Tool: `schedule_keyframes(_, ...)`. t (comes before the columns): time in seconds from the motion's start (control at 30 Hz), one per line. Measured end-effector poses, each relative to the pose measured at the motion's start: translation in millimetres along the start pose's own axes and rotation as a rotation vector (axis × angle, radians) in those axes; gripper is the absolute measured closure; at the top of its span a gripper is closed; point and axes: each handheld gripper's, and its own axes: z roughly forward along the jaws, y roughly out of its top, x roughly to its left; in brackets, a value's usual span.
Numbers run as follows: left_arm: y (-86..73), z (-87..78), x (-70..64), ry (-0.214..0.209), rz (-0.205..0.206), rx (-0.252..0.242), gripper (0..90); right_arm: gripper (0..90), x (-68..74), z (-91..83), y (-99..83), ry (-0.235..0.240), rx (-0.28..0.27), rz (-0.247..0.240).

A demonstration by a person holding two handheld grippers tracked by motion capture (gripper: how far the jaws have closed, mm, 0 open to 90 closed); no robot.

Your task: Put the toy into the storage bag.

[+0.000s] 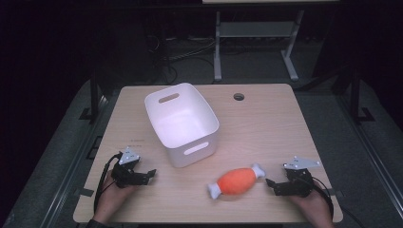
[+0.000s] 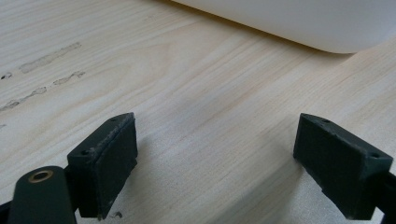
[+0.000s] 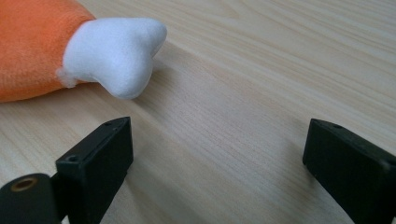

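An orange plush toy (image 1: 236, 181) with white bone-shaped ends lies on the wooden table (image 1: 266, 128), near the front and right of centre. My right gripper (image 1: 272, 186) rests low on the table just right of it, open, with nothing between the jaws. In the right gripper view the toy's white end (image 3: 114, 53) lies ahead and left of the open right gripper (image 3: 217, 161). A white plastic bin (image 1: 181, 122) with handle slots stands at the table's middle. My left gripper (image 1: 150, 174) rests at the front left, open and empty. The bin's rounded wall (image 2: 299, 23) shows ahead of the left gripper (image 2: 217, 163).
A round cable hole (image 1: 238, 97) sits near the table's far edge. Beyond the table stand a white frame's legs (image 1: 217, 47) and cables on the dark floor. Faint tape marks (image 2: 46, 58) streak the wood left of the left gripper.
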Motion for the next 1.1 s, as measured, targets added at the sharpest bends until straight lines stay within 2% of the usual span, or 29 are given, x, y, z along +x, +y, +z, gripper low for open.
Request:
schedule_keyframes(0.23,0.0,0.0,0.0,0.000,0.000,0.000,12.9,9.3,-0.7,-0.6,-0.4,0.007,-0.002,-0.005)
schedule_keyframes(0.4,0.0,0.0,0.0,0.000,0.000,0.000,12.9,18.2,-2.0,-5.2,1.9,0.015,0.025,0.005)
schedule_keyframes(0.57,-0.1,-0.1,-0.1,0.001,0.000,0.000,13.0,35.5,-2.1,-15.0,6.5,0.040,0.012,0.001)
schedule_keyframes(0.6,-0.2,-0.2,-0.1,0.001,0.001,0.001,13.0,35.5,-2.1,-15.0,6.5,0.040,0.012,0.001)
schedule_keyframes(0.73,-0.2,-0.2,-0.1,0.001,0.001,0.001,12.9,46.7,-3.2,-19.7,9.7,0.059,0.011,0.000)
schedule_keyframes(0.77,-0.2,-0.2,-0.2,0.001,0.000,0.000,12.9,52.2,-3.4,-20.7,11.0,0.066,0.017,0.001)
schedule_keyframes(0.87,-0.2,-0.2,-0.1,0.001,0.000,0.001,12.9,57.0,-3.4,-21.8,12.6,0.075,0.024,-0.008)
schedule_keyframes(0.93,-0.2,-0.2,-0.1,0.001,0.001,0.000,12.9,68.2,-4.1,-25.5,15.5,0.086,0.027,-0.015)
schedule_keyframes(0.97,-0.2,-0.2,-0.1,0.001,0.001,0.000,12.9,68.2,-4.1,-25.5,15.5,0.086,0.027,-0.015)
schedule_keyframes(1.1,-0.2,-0.2,-0.1,0.001,0.001,0.001,12.9,82.4,-2.4,-31.5,21.7,0.104,0.027,-0.026)
